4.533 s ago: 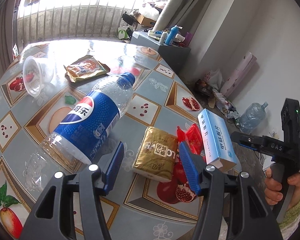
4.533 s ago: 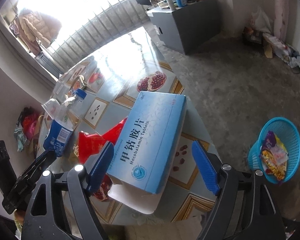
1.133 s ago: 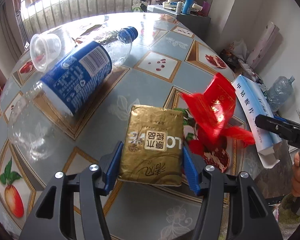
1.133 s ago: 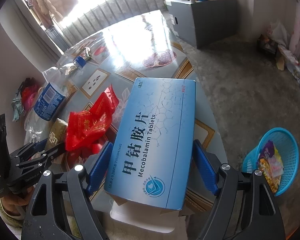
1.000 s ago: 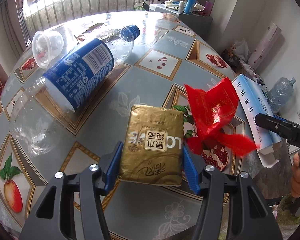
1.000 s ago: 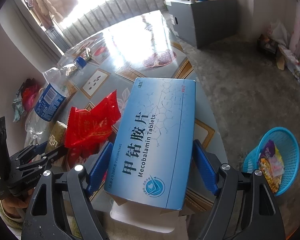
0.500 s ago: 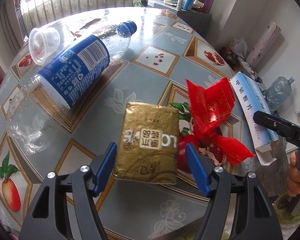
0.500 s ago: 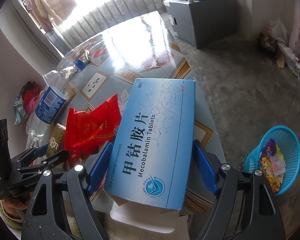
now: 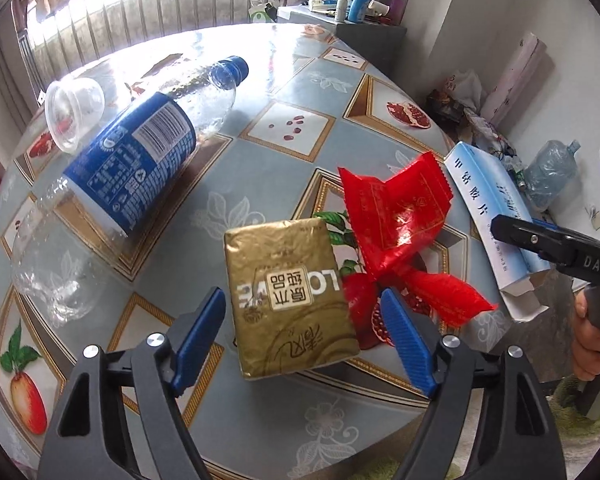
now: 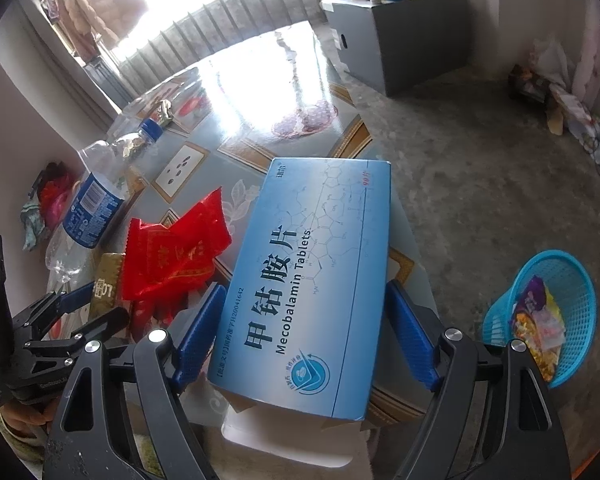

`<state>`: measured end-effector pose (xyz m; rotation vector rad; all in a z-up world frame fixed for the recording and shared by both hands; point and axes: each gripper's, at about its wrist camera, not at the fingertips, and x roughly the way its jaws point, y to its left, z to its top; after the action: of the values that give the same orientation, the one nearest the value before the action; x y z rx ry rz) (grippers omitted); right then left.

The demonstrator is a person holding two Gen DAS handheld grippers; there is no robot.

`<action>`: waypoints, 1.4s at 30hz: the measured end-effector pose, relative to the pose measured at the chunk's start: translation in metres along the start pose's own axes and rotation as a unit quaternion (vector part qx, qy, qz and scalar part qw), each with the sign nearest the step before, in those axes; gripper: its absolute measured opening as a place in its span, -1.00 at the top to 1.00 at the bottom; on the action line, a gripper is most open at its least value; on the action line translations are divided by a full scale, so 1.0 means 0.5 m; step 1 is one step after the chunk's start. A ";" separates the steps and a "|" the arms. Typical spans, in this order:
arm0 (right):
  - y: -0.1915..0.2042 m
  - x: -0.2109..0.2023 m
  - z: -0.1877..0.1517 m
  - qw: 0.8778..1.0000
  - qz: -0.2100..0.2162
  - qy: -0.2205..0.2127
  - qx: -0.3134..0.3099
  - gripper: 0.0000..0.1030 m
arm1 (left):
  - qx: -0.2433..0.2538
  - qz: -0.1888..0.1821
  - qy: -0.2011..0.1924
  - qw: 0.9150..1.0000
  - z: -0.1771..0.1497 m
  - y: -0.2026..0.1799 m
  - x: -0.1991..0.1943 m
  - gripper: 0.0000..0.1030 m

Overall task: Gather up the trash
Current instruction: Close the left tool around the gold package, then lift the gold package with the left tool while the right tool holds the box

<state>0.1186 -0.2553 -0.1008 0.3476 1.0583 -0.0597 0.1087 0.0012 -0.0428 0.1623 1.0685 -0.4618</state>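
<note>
A gold foil packet lies on the patterned table between the blue fingers of my left gripper. The jaws are opening, and a gap shows on each side of the packet. A crumpled red wrapper lies just right of it. My right gripper straddles a blue tablet box at the table's edge. It is open, with its pads close beside the box's long sides. The left gripper also shows at the lower left of the right wrist view.
A large blue-labelled plastic bottle lies on its side at the left, with a clear plastic cup behind it. A blue basket holding wrappers stands on the floor to the right, below the table. A grey cabinet stands beyond.
My left gripper's jaws have spread apart and let go of the gold packet, which now lies slightly turned on the table. The red wrapper has settled. The right gripper and box have not moved.
</note>
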 end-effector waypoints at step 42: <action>0.009 -0.015 -0.008 0.999 -0.020 -0.002 0.031 -0.37 | -0.020 0.026 -0.051 0.998 -0.002 0.041 -0.015 -0.10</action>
<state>0.1126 -0.2509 -0.0952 0.3815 1.0617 -0.1293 0.1140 0.0220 -0.0387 0.1304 0.9712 -0.3976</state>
